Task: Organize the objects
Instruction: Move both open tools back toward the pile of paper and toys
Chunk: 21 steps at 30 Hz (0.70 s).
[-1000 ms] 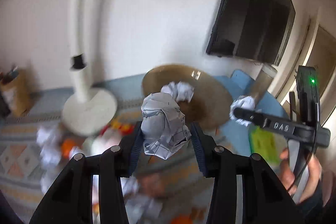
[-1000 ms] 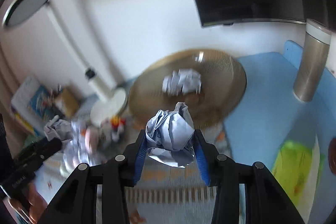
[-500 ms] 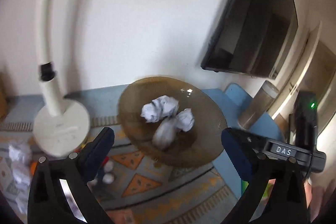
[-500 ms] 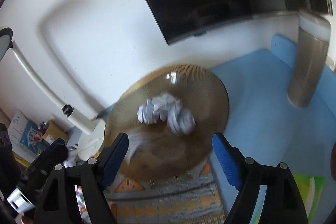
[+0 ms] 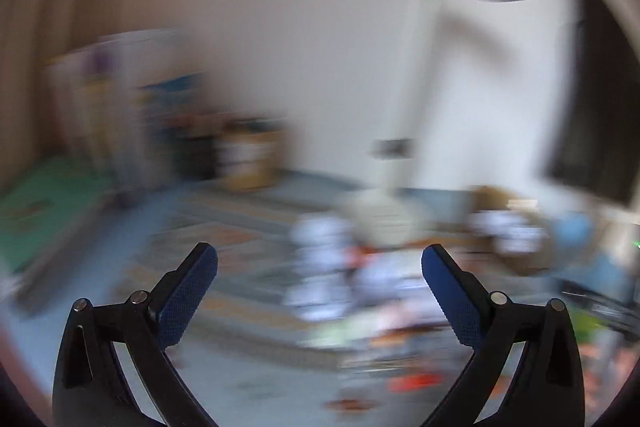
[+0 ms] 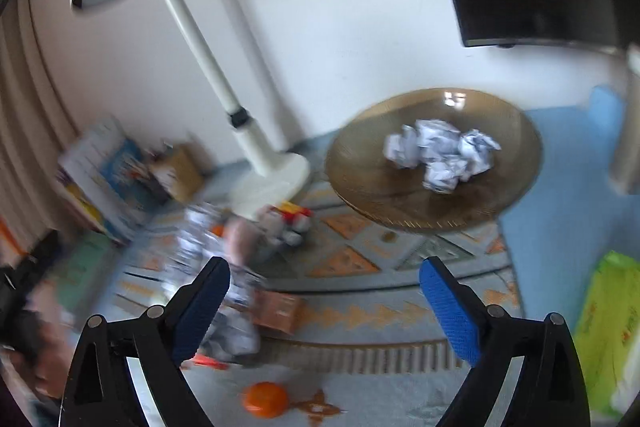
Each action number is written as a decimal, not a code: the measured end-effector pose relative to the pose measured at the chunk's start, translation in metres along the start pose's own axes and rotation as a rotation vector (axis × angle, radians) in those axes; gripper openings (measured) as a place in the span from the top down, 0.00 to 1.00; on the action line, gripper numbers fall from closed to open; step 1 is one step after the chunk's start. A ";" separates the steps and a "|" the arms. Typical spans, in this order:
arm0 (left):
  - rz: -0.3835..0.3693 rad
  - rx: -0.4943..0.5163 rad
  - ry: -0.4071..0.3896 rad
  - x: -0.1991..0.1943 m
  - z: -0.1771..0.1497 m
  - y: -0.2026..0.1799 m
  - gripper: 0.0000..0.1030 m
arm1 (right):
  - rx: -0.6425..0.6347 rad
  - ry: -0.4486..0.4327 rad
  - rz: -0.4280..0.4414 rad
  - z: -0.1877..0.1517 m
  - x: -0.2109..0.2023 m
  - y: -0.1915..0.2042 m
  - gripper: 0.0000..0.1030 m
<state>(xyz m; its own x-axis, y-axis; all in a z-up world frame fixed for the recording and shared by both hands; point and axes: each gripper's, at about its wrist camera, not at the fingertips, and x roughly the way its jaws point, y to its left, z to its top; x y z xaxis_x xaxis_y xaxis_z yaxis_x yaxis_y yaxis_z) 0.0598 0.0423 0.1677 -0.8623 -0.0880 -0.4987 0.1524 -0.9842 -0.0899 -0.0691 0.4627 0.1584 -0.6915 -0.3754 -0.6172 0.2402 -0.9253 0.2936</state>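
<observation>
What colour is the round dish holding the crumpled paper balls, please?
The dish is translucent amber-brown with fine ribbing, clearest in the right wrist view.

Amber-brown ribbed glass plate (image 6: 360, 167) holds white crumpled paper balls with grey-blue print (image 6: 440, 153). Woven rug (image 6: 380, 267): pale grey-blue ground, orange triangles and diamond bands. Cream desk lamp (image 6: 200, 39), black collar on its stem. Plain light-blue mat (image 6: 568, 195) at the rug's right edge. Small orange fruit (image 6: 265, 399) near the rug's front edge. Lime-green packet (image 6: 608, 327) far right. Tongs: black arms, blue textured pads (image 6: 448, 311).
</observation>
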 end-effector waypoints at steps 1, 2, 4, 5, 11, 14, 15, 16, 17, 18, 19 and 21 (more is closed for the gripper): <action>0.059 0.001 0.016 0.011 -0.010 0.014 0.01 | 0.007 0.004 -0.028 -0.010 0.004 0.002 0.07; 0.079 -0.010 0.038 0.022 -0.021 0.027 0.01 | 0.020 0.004 -0.026 -0.020 0.009 0.002 0.07; 0.090 -0.056 0.077 0.043 -0.039 0.046 0.01 | 0.025 -0.030 -0.033 -0.038 0.018 0.002 0.07; 0.072 -0.087 0.094 0.053 -0.048 0.053 0.01 | 0.011 -0.041 -0.056 -0.043 0.025 0.001 0.07; 0.060 -0.119 0.125 0.079 -0.072 0.056 0.01 | -0.049 -0.036 -0.125 -0.061 0.040 0.005 0.07; 0.094 -0.095 0.136 0.080 -0.075 0.052 0.01 | -0.078 -0.043 -0.163 -0.064 0.041 0.011 0.07; 0.105 -0.092 0.132 0.078 -0.077 0.052 0.01 | -0.090 -0.034 -0.174 -0.064 0.044 0.013 0.07; 0.115 -0.090 0.123 0.076 -0.078 0.052 0.01 | -0.106 -0.028 -0.188 -0.065 0.046 0.016 0.07; 0.115 -0.087 0.109 0.074 -0.078 0.051 0.01 | -0.119 -0.025 -0.196 -0.065 0.047 0.019 0.07; 0.112 -0.083 0.108 0.074 -0.078 0.051 0.01 | -0.135 -0.023 -0.203 -0.066 0.049 0.021 0.07; 0.108 -0.076 0.115 0.075 -0.078 0.049 0.01 | -0.154 -0.025 -0.212 -0.067 0.049 0.024 0.07; 0.099 -0.061 0.131 0.077 -0.078 0.047 0.01 | -0.177 -0.033 -0.227 -0.069 0.049 0.028 0.07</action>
<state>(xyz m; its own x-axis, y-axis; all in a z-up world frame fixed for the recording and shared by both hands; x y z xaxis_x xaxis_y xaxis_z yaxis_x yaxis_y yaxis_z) 0.0380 0.0007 0.0577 -0.7718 -0.1596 -0.6156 0.2660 -0.9603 -0.0845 -0.0489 0.4144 0.0860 -0.7626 -0.1579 -0.6273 0.1898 -0.9817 0.0164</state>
